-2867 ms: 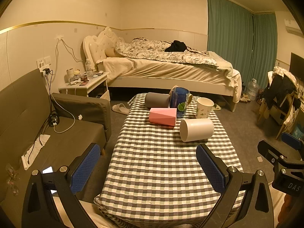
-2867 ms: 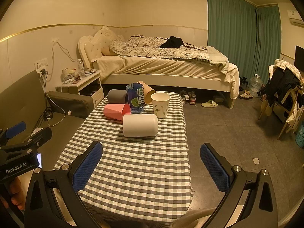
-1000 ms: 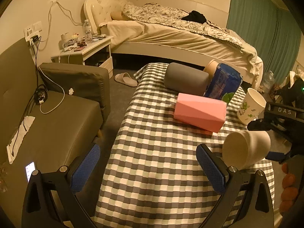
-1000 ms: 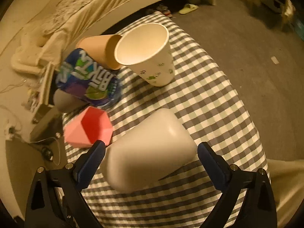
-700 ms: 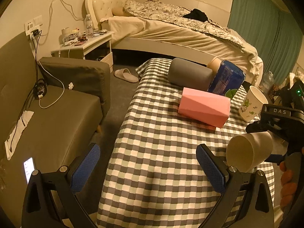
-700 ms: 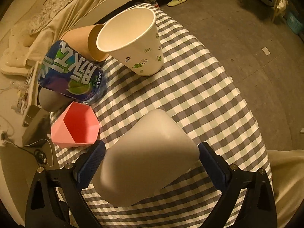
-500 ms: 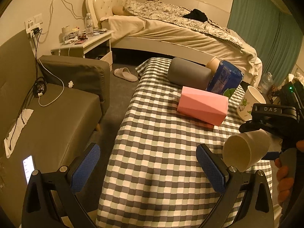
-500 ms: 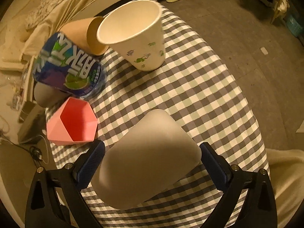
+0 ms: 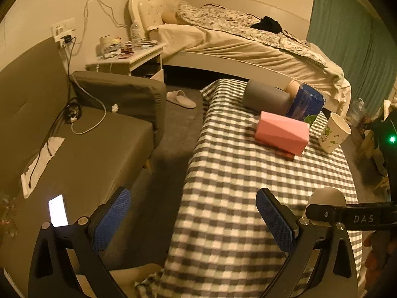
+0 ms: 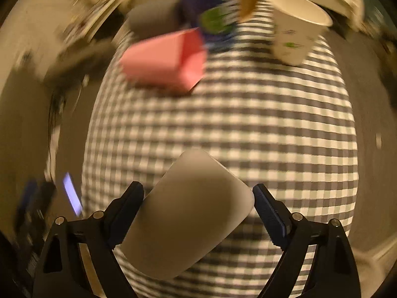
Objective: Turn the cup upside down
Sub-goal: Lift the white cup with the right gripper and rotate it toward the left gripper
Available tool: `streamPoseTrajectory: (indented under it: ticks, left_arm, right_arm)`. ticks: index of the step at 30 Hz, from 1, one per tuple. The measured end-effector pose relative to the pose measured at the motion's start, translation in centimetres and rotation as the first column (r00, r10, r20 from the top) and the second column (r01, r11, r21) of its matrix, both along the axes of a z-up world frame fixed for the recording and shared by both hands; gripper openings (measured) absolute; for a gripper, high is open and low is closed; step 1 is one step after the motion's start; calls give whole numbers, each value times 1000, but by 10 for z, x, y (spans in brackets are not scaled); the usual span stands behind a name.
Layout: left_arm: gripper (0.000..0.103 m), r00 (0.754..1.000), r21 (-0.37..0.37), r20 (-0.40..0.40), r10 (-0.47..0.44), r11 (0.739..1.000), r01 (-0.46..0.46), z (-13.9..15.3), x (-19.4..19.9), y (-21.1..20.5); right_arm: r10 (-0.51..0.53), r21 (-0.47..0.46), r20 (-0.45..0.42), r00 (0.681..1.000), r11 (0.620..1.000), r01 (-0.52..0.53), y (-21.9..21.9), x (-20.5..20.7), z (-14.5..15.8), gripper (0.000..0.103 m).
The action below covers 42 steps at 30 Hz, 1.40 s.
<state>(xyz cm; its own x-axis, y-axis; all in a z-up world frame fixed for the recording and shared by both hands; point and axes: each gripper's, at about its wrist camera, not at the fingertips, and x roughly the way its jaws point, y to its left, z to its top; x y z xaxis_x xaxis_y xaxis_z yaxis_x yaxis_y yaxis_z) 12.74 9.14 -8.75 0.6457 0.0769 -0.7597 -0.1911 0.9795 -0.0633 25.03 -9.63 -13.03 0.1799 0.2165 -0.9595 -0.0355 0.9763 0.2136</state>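
while the left gripper [image 9: 191, 219] gapes empty, the right gripper [image 10: 198, 207] clamps the tilted white cup [image 10: 188, 213].

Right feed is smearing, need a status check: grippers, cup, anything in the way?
Right gripper shut on white cup, tilted above checked table. Left gripper open, empty. Landing patch bare; pink box, printed paper cup at far end.

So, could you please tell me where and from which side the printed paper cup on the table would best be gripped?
I'd grip the printed paper cup across its side wall, around mid-height, coming in level from the near side. It stands upright with its mouth open, and it tapers toward the base, so a mid-wall pinch should hold better than the thin rim. The pink box sits to its left, so that side looks more crowded.
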Motion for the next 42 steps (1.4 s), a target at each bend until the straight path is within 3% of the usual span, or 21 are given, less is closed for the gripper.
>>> streamPoseTrajectory:
  ticks: [2, 10, 15, 19, 22, 26, 31, 38, 42]
  left_arm:
    - [103, 1000, 6, -1, 3, 1000, -3, 1, -6, 1]
    - [103, 1000, 9, 2, 5, 1000, -5, 1, -18, 4]
    - [103, 1000, 5, -1, -10, 1000, 10, -1, -18, 4]
    - [103, 1000, 11, -6, -19, 1000, 19, -3, -19, 5]
    - [103, 1000, 8, -14, -15, 1000, 15, -5, -21, 8]
    - [103, 1000, 9, -23, -15, 1000, 15, -6, -26, 7]
    - [103, 999, 10, -37, -32, 999, 32, -8, -36, 0]
    - [103, 995, 7, -65, -78, 997, 79, -5, -46, -18]
    - [103, 989, -4, -93, -117, 993, 117, 5, -49, -36]
  right_arm:
    - [24, -16, 12, 1000, 1000, -24, 10, -5, 0, 89]
    - [-73, -126, -7, 997, 989, 71, 5, -23, 9, 90]
    - [-186, -86, -109, 976, 980, 177, -12, -24, -6, 93]
    - [-216, -29, -180, 959, 976, 215, -9, -27, -28, 92]
    - [-191, 4, -143, 971, 981, 193, -7, -34, -26, 76]
    - [-84, -51, -87, 993, 996, 79, -1, -50, -16, 75]
    - [14, -66, -89, 996, 998, -20, -4, -91, -19, 74]
    - [38, 1, -31, 999, 999, -38, -26, -116, -12, 75]
    - [18, 59, 74, 997, 998, -22, -57, -129, 19, 89]
